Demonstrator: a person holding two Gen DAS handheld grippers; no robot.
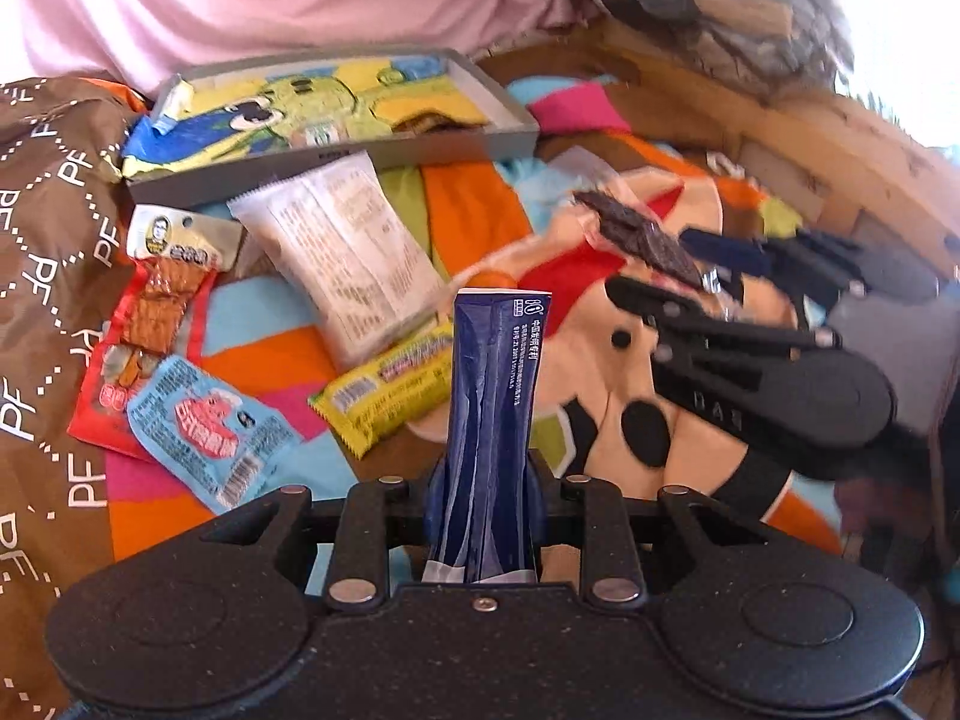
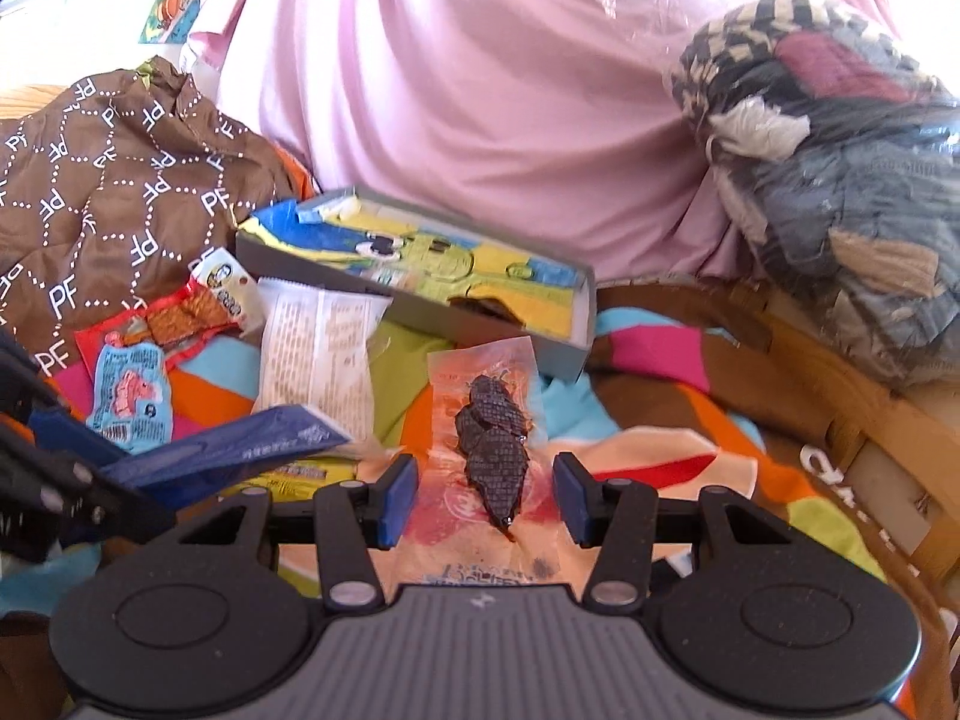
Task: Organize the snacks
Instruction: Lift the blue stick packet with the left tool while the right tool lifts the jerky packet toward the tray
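Note:
My left gripper [image 1: 486,510] is shut on a tall dark blue packet [image 1: 493,408] that stands up between its fingers; in the right wrist view the same blue packet [image 2: 240,450] pokes in from the left. My right gripper [image 2: 486,501] is open, its blue pads either side of a clear packet of dark waffled pieces [image 2: 493,450] lying on the colourful blanket. A grey tray [image 1: 336,165] holding a yellow-green cartoon bag [image 1: 300,108] sits behind. Loose snacks lie before it: a white packet [image 1: 342,252], a yellow bar [image 1: 390,390], a light blue packet [image 1: 204,426] and a red packet [image 1: 144,330].
A brown cloth printed "PF" [image 1: 48,252] lies at the left. A pink sheet [image 2: 480,90] rises behind the tray. A wooden frame [image 2: 840,420] curves along the right, with a plastic-wrapped bundle of clothes [image 2: 840,180] above it.

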